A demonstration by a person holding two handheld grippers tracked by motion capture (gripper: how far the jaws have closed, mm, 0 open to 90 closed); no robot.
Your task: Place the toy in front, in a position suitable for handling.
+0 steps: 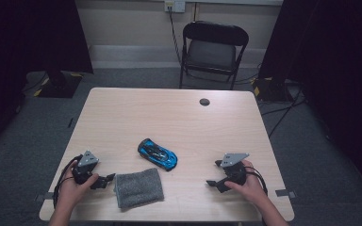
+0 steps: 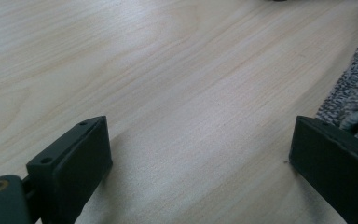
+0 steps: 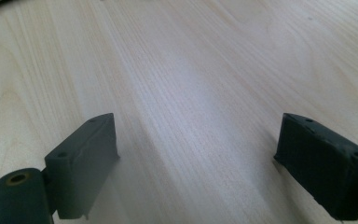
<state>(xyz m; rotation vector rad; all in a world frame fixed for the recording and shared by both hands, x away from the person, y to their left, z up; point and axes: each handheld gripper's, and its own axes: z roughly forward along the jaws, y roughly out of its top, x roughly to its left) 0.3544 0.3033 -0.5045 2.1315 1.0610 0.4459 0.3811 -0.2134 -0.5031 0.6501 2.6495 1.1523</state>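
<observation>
Nothing is gripped yet: the left gripper (image 1: 107,179) and right gripper (image 1: 213,176) both rest on the table (image 1: 169,117) with jaws spread wide and empty. A grey cloth (image 2: 354,93) lies just beside the left jaws, perhaps touching one. The toy car (image 1: 157,154) sits between both grippers, farther up the table, with bare wood all around it.

Bare table (image 1: 169,113) lies open across the far half and down both side edges. Near the middle front, the car (image 1: 157,154) and cloth (image 1: 139,187) sit just apart, blocking the straight path between the 2 grippers.
</observation>
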